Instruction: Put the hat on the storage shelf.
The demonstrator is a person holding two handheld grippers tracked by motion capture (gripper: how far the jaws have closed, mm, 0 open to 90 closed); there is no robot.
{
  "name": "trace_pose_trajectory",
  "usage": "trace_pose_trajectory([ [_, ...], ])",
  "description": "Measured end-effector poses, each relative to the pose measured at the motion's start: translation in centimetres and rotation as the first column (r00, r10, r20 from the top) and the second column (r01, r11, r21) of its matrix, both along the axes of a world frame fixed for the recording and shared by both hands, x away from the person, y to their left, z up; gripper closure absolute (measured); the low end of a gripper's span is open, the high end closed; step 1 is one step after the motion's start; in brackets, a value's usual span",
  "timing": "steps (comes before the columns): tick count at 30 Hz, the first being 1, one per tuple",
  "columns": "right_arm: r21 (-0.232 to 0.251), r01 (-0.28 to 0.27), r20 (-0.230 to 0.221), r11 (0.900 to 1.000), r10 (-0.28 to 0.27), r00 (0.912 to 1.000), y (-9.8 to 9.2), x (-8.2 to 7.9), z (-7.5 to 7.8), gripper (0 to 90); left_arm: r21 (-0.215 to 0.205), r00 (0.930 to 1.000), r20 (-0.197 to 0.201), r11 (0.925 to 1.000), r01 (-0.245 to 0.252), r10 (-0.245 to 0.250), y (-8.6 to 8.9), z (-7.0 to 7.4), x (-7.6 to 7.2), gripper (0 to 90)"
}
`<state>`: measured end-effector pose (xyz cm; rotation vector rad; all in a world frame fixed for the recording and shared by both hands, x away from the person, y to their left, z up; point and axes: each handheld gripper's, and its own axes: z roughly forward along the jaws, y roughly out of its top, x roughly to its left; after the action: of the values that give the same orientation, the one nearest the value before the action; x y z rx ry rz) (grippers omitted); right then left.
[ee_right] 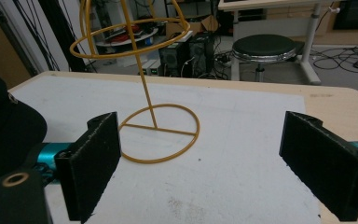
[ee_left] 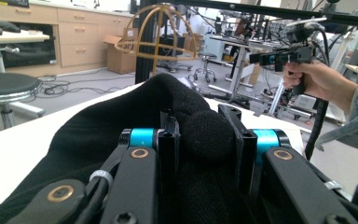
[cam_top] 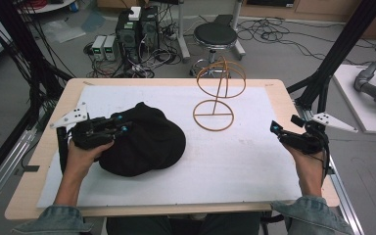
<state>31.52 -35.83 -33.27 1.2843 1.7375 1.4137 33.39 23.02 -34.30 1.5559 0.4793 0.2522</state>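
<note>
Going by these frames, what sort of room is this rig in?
Most likely a robotics or engineering lab, not a home. Desktop computer towers stand on the floor amid loose cables, a round work stool stands behind the table, and black framing flanks it.

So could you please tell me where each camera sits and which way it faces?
High view: above the person's side, facing forward and down on the table; forearms, both grippers.
Left gripper view: along its fingers, which pinch the black hat; the far hand beyond.
Right gripper view: across the table between spread fingers.
All share the yellow wire stand.
</note>
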Motion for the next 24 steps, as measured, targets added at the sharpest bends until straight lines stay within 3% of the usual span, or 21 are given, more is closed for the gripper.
trace_pose_trajectory([
  [9,0.007,-0.001,0.000,1.000,0.001,1.0000,0.0,-0.1,0.0,12.5,-0.023,0.9984,0.033,0.9987,0.046,-0.046,-0.6,3.3,1.1,70.3],
  [15,0.007,-0.003,0.008,1.000,0.003,1.0000,-0.1,-0.1,0.0,12.4,-0.027,0.9955,0.070,0.9975,0.065,-0.063,-1.1,6.4,1.8,70.3],
  [24,0.010,-0.008,0.003,1.000,0.008,1.0000,0.0,0.0,0.0,12.4,-0.051,0.9910,0.108,0.9951,0.084,-0.078,-1.7,9.7,3.1,70.3],
])
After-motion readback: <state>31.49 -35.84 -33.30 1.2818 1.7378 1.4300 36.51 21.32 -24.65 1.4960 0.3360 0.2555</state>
